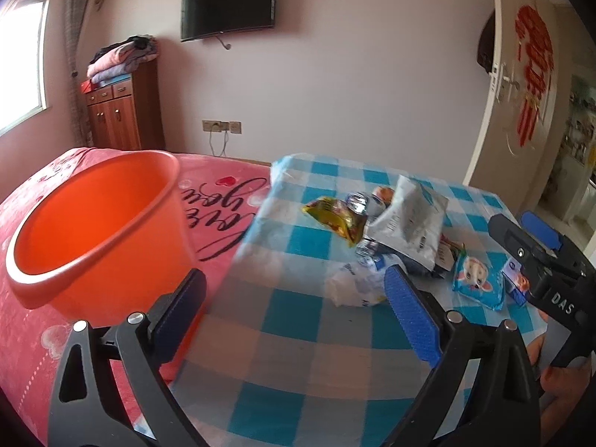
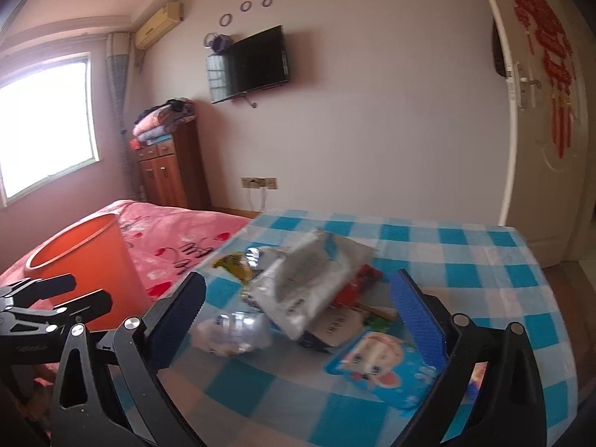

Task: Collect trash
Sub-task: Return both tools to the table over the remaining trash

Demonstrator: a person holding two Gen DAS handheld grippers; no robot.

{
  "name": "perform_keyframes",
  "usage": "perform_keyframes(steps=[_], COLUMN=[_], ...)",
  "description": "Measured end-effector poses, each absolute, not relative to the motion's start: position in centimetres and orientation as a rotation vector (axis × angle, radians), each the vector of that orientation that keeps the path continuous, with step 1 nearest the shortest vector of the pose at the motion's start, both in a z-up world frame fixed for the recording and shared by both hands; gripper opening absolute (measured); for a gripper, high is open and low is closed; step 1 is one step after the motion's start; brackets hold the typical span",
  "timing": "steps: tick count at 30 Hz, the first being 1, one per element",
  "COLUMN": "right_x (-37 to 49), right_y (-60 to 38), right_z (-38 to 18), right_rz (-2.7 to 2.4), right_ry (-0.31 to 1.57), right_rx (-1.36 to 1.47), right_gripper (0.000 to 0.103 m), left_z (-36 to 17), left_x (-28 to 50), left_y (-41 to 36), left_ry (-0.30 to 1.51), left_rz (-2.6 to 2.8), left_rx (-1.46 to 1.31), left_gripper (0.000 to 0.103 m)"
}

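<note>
1. Nearest the lens, the left gripper (image 1: 294, 290) hangs with its blue-padded jaws spread wide and nothing between them, straddling the left edge of the checked table (image 1: 298, 335) where it meets the bed.
2. The right gripper (image 2: 298, 298) is just as wide and holds nothing, poised over the table's near side with the trash heap framed between its fingers.
3. On the blue-and-white check cloth the trash sits clustered toward the middle: a crumpled white plastic bag (image 1: 354, 283) closest, a blue cartoon packet (image 1: 476, 279) near the right edge, and a small blue-and-orange packet (image 1: 516, 279) just beside it.
4. Behind those, a grey foil pouch (image 1: 409, 219) leans over the pile, a yellow snack wrapper (image 1: 335, 216) to its left, and shiny crushed pieces between them too blurred to name.
5. Off the table's left edge, an orange bucket (image 1: 93, 223) stands upright on the pink bedspread (image 1: 223, 205), well apart from the pile.
6. Farther back, a wooden cabinet (image 1: 119, 111) with folded blankets (image 1: 119, 59) on top stands in the corner by the bright window (image 2: 44, 126).
7. On the far wall hang a dark television (image 1: 229, 5), an air conditioner (image 2: 158, 22) up high and a socket strip (image 1: 221, 126) low down.
8. At the right, a white door (image 2: 544, 130) carries a red decoration (image 2: 547, 56).
</note>
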State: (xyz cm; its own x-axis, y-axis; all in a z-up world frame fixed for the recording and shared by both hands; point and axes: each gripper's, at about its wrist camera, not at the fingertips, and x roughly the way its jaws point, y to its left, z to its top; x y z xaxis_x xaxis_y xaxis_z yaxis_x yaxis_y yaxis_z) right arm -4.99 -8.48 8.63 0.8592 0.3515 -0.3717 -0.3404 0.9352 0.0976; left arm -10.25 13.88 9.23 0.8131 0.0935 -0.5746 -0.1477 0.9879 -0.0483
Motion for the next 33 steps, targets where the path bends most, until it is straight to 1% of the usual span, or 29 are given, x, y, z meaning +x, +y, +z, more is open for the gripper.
perform_keyframes(steps=[21, 33], right_x=[-3.7, -2.3], right_y=[-16.9, -20.8], right_z=[7.6, 6.9], right_rz=[0.147, 0.11], right_ry=[0.351, 0.414], right_rx=[-0.008, 0.041], right_gripper=[0.098, 0.098], left_z=[6.0, 5.2], left_x=[-5.9, -3.7], left_y=[4.0, -0.2], left_ry=[0.777, 0.838], left_rz=[-0.032, -0.085], left_rx=[-0.095, -0.137], left_gripper=[0.096, 0.096])
